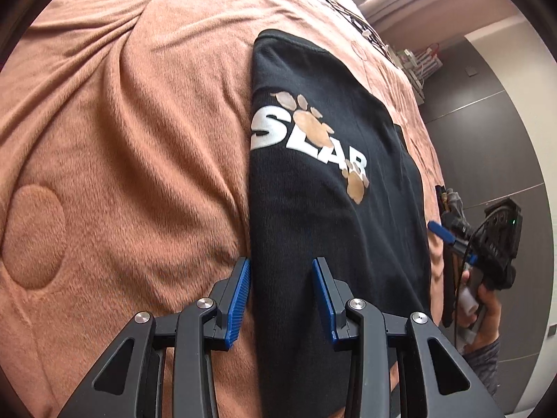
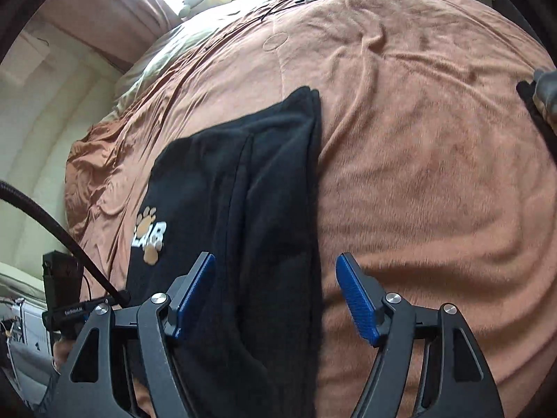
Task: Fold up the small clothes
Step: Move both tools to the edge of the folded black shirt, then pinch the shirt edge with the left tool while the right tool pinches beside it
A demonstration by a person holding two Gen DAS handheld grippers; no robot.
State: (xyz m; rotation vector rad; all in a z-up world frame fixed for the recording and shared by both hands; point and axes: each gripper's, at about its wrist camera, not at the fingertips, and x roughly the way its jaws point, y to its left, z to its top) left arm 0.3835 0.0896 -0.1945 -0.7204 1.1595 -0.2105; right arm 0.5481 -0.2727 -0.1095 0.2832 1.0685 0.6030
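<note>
A black shirt [image 1: 330, 188] with white lettering and tan paw prints lies folded into a long strip on the brown blanket [image 1: 122, 139]. My left gripper [image 1: 281, 268] is open over the strip's near left edge, one pad on each side of that edge. The shirt also shows in the right wrist view [image 2: 250, 191]. My right gripper [image 2: 275, 264] is open over the strip's right edge, the left pad above the cloth and the right pad above the blanket. Neither holds anything. The right gripper also shows at the far right of the left wrist view [image 1: 452, 240].
The brown blanket [image 2: 417, 174] covers the bed, with wrinkles toward the far side. A grey wall panel [image 1: 487, 139] and cluttered shelf [image 1: 417, 62] lie past the bed's edge. A black cable [image 2: 52, 223] runs at the left of the right wrist view.
</note>
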